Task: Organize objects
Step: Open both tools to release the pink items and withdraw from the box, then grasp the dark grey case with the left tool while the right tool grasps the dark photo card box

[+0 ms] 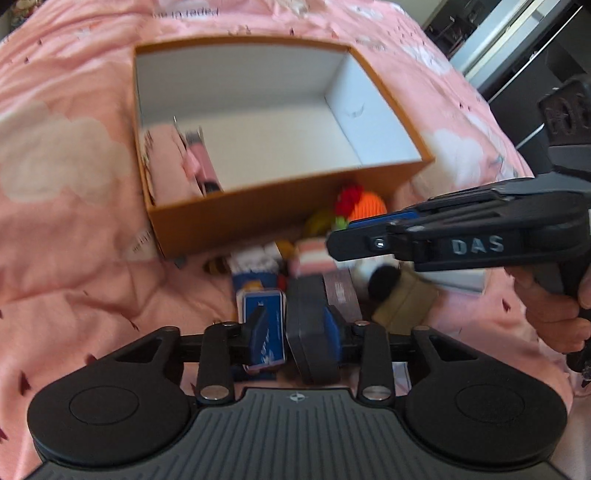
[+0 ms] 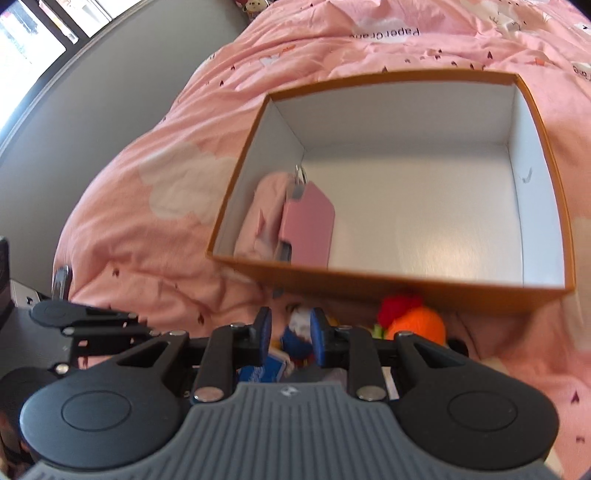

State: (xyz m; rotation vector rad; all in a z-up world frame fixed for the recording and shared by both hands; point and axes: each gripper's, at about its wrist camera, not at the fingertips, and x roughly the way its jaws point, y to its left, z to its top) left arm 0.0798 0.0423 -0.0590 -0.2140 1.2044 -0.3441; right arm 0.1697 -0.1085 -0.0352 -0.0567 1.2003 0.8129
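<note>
Two claws at work: left claw (image 1: 293,332) part-open astride blue card pack (image 1: 263,328) and black case (image 1: 308,325), right claw (image 2: 288,332) narrow, grip unclear, both at 6 o'clock of orange cardboard box (image 1: 258,218) awaiting sorted items.

A bed fills both views, covered by a pink duvet (image 1: 74,155) printed with pale clouds, small dark hearts and the words "Paper Crane" (image 2: 386,34). The cloth lies rumpled in soft folds ahead of the claw and on both sides of it. In the right wrist view, a plain grey wall (image 2: 92,122) rises to the left of the bed, and bright daylight comes through a dark-framed window (image 2: 48,29) at the upper left. In the left wrist view, dark furniture with pale panels (image 1: 517,48) stands at the upper right, blurred.
</note>
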